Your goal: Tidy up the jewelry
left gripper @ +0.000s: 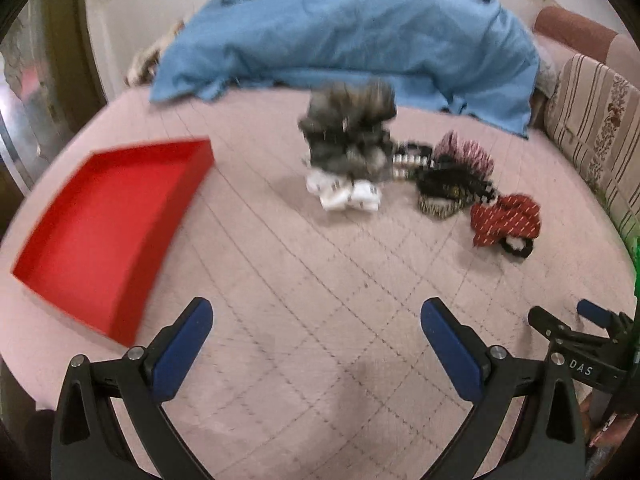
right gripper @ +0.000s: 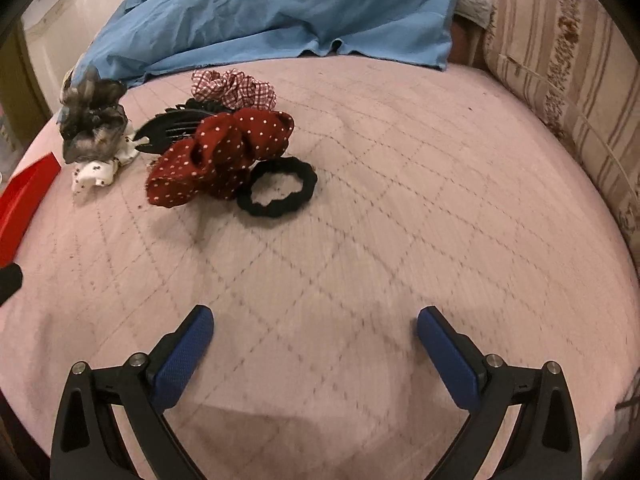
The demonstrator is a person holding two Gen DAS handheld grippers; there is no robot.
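Observation:
A red open tray [left gripper: 112, 216] lies on the pink quilted bed, left in the left wrist view; only its corner [right gripper: 24, 196] shows in the right wrist view. A heap of hair accessories sits mid-bed: a grey gauzy scrunchie [left gripper: 352, 132] [right gripper: 92, 120] over a white one [left gripper: 344, 194] [right gripper: 96, 172], a black claw clip [right gripper: 176, 130], a checked scrunchie [right gripper: 236, 88], a red dotted scrunchie [left gripper: 506, 218] [right gripper: 220, 156] and a black hair tie [right gripper: 276, 186]. My left gripper [left gripper: 316, 344] is open, short of the heap. My right gripper [right gripper: 316, 344] is open over bare quilt; it also shows low at the right [left gripper: 560, 316].
A crumpled blue cloth [left gripper: 352, 36] [right gripper: 272, 12] lies across the back of the bed. A striped floral cushion [left gripper: 592, 128] [right gripper: 568, 72] lines the right side. The pink quilt [right gripper: 420, 200] spreads wide to the right of the heap.

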